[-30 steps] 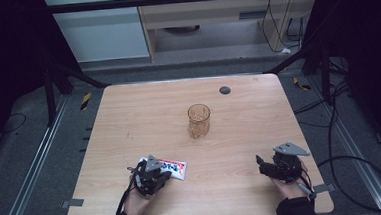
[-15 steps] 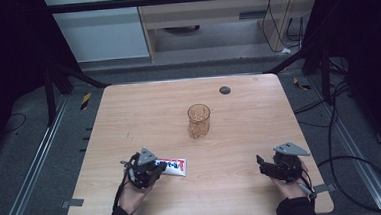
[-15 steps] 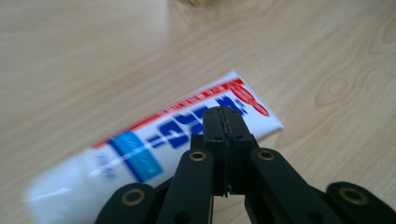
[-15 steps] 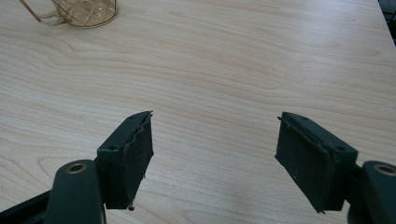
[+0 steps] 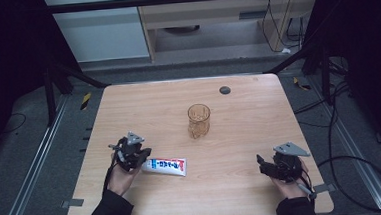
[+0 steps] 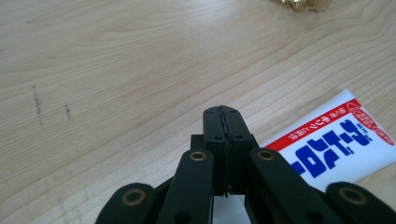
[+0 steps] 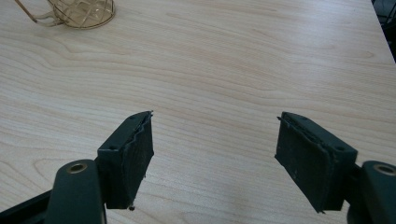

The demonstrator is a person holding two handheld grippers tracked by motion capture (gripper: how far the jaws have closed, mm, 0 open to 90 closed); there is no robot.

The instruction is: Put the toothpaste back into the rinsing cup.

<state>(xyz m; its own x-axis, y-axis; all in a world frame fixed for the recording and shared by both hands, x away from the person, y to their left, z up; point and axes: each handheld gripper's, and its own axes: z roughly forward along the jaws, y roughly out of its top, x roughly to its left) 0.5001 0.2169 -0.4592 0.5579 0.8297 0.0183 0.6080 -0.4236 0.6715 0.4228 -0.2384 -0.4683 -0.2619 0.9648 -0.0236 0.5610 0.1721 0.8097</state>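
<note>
My left claw (image 5: 140, 155) had its jaws pressed together on nothing; the toothpaste tube (image 5: 166, 166) lay flat just to its right, long axis running away from the tips. My right claw (image 5: 263, 164) stood spread, well apart, so left was nearer.

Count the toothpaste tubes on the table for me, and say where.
1. The toothpaste tube lies flat on the table near its front left, right beside the shut left gripper. Nothing looks able to hide another.
</note>
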